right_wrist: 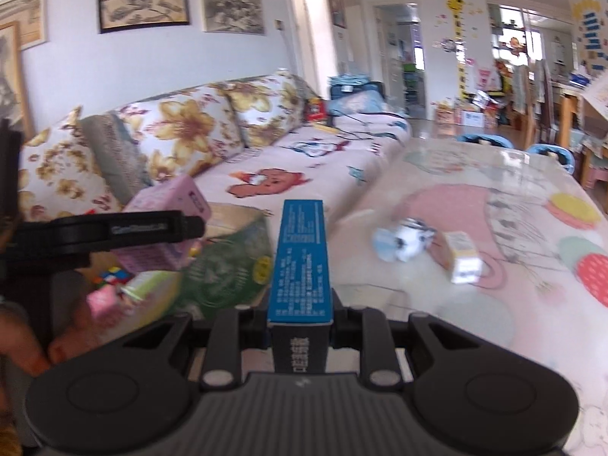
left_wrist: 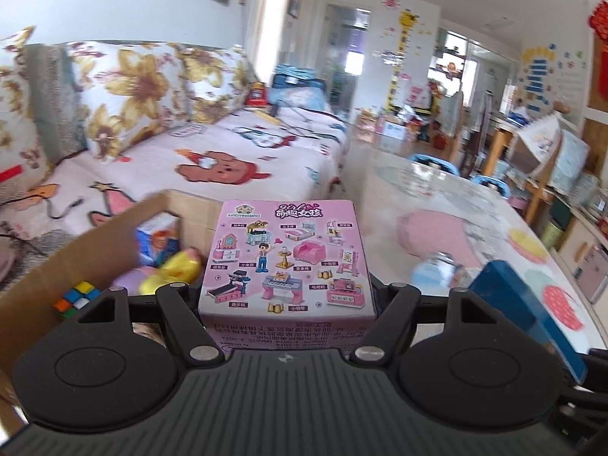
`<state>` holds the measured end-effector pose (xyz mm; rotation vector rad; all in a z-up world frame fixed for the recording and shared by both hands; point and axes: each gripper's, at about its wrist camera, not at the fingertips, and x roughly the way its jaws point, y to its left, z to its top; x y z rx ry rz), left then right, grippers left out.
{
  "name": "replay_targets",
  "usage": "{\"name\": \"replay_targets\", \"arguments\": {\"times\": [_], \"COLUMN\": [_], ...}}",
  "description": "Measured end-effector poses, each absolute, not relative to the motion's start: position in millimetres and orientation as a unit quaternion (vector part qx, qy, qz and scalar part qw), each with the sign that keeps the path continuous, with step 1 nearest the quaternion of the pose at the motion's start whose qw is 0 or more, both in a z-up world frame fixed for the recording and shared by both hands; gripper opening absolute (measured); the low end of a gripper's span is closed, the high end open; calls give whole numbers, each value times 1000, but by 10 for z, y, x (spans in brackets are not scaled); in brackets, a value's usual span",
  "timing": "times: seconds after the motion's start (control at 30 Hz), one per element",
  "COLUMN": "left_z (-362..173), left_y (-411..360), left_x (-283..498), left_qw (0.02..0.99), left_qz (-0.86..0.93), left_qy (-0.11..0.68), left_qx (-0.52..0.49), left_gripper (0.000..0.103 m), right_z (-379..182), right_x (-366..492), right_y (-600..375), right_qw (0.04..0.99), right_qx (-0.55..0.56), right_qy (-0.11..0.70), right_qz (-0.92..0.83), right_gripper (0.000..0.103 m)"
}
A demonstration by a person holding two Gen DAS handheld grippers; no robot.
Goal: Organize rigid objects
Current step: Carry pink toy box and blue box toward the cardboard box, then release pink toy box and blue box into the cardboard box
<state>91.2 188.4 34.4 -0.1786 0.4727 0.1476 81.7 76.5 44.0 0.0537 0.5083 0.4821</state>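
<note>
My left gripper (left_wrist: 287, 304) is shut on a pink toy-set box (left_wrist: 287, 254), which stands flat between its fingers, printed face up, over the open cardboard box (left_wrist: 45, 277). In the right wrist view the same pink box (right_wrist: 171, 197) shows at the left, with the left gripper's finger (right_wrist: 152, 228) pressed on its side. My right gripper (right_wrist: 300, 315) is shut on a narrow blue box (right_wrist: 302, 254) held on edge, just right of the cardboard box. That blue box (left_wrist: 532, 315) also enters the left wrist view at the right.
The cardboard box holds a Rubik's cube (left_wrist: 78, 298), a yellow toy (left_wrist: 178, 269) and a small carton (left_wrist: 157, 243). On the patterned table (right_wrist: 494, 197) lie a white-blue toy (right_wrist: 402, 243) and a small yellow box (right_wrist: 461, 254). A sofa (left_wrist: 228, 159) runs behind. A hand (right_wrist: 22, 342) shows lower left.
</note>
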Motion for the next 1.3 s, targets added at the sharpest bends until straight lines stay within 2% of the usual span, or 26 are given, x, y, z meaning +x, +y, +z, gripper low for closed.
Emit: {"name": "replay_targets", "arguments": {"times": [0.37,0.8,0.9,0.97,1.1,1.17,1.3], "left_z": [310,406,419,421,428,424,432], "left_y": [2377,2565,2595,2597,2577,2586,2608], "left_x": [893,777,772,786,796,799,770], "left_qw": [935,910,908,910,914,914,918], "left_qz": [239,279,283,280,277,279,266], "left_qy": [230,251,248,247,241,242,230], "left_qx": [-124,-178,-182,-179,-171,-169,-184], "left_gripper": [89,89,91,99,102,103,103], "right_z": [521,336,323,331,355,362,354], "right_x": [872,841,784,729,680,656,663], "right_y": [1565,2018,2056,2069,2006,1966,1907], "right_qw": [895,855,849,854,858,863,863], "right_qx": [49,59,42,29,21,18,30], "right_qy": [271,323,327,321,311,306,304], "right_qz": [350,402,413,409,408,402,403], "right_gripper": [23,23,31,49,53,62,63]}}
